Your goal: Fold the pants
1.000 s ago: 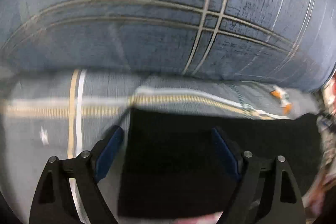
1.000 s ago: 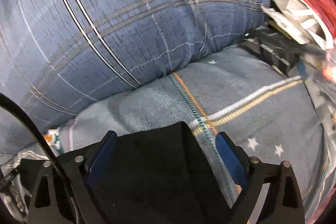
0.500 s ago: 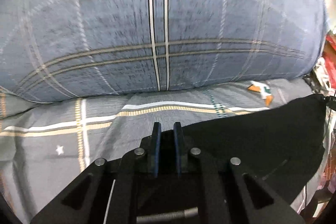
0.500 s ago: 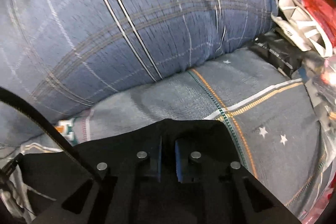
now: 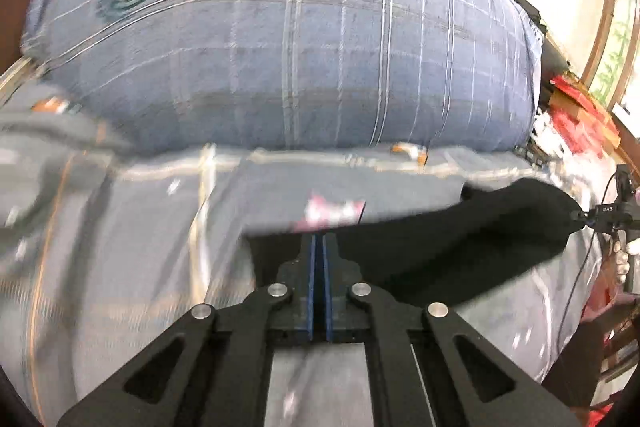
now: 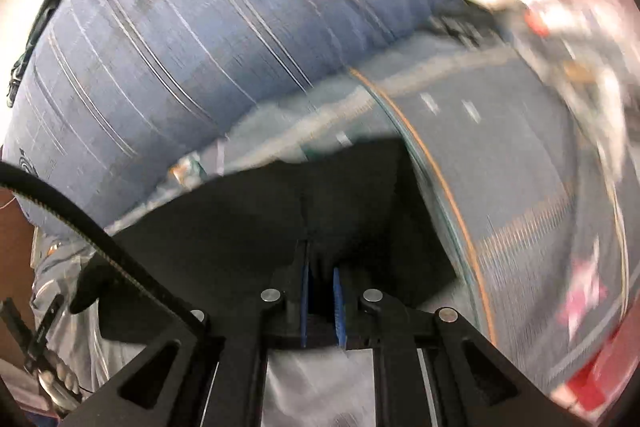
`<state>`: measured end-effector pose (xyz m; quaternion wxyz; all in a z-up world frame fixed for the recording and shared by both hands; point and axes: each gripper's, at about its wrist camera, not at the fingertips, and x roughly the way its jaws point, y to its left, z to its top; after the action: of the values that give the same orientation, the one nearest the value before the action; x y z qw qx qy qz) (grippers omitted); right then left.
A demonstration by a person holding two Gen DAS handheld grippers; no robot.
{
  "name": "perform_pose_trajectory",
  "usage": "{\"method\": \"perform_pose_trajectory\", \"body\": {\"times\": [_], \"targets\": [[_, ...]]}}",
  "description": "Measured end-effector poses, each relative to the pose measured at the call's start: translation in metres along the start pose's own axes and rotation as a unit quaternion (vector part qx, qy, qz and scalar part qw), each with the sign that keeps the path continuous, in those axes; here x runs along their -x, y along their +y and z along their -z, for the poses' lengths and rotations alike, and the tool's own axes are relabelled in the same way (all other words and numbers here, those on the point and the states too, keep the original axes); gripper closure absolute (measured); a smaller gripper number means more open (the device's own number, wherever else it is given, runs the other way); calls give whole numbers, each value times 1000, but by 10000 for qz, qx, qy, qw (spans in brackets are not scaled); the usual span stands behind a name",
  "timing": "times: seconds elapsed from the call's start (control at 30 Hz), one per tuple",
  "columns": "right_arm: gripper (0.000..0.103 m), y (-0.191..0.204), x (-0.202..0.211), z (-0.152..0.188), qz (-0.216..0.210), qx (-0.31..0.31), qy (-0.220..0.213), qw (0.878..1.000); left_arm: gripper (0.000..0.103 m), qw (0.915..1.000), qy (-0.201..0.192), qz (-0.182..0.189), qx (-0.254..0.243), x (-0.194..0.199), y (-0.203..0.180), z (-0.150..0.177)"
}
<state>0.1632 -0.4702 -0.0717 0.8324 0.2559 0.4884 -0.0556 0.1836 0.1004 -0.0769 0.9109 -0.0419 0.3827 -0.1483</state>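
The black pants (image 5: 460, 239) hang stretched between both grippers above a grey bedsheet (image 5: 132, 235). My left gripper (image 5: 319, 241) is shut on one edge of the pants; the cloth runs off to the right toward the other gripper (image 5: 616, 215). In the right wrist view my right gripper (image 6: 320, 267) is shut on a bunched fold of the pants (image 6: 260, 223), which spread to the left and ahead. A pink-and-white label (image 5: 334, 213) shows just beyond the left fingertips.
A large blue plaid pillow (image 5: 300, 47) lies along the back of the bed, also in the right wrist view (image 6: 180, 47). Red boxes and clutter (image 5: 580, 115) sit at the right beside the bed. The sheet carries orange and white stripes (image 6: 440, 187).
Both grippers went from open to shut on the pants, and have since lifted and pulled back, so the pillow looks farther away. The pants are raised off the sheet.
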Motion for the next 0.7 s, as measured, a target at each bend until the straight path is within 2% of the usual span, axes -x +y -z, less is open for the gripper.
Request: {"method": "perform_pose_trajectory", "body": {"times": [0.07,0.13,0.2,0.27,0.33,0.4,0.57,0.7], "targets": [[92,-21,-5,26,47,-178,196,9996,100,9997,152,-31,205,14,10,34],[88,-38,-12,50,185,-245,364,9989,100,9983,339,-51,461,26,23,62],[67,-45,-10,64,376,-242,259,9987,100,9959,410,-39,801,36,41,76],[63,-43,1,70,482,-241,68,9985,98,9929,364,40,1131,47,54,83],[63,-42,11,69,426,-265,-54,9987,85,9902,349,90,1350,51,62,79],[63,-39,22,67,409,-234,-227,9986,62,9890,224,79,1462,52,62,67],[63,-26,39,58,138,-113,-597,9981,59,9911,176,231,1297,38,33,39],[63,-6,18,50,-769,-268,-549,9952,50,9950,364,128,923,1,-4,18]]}}
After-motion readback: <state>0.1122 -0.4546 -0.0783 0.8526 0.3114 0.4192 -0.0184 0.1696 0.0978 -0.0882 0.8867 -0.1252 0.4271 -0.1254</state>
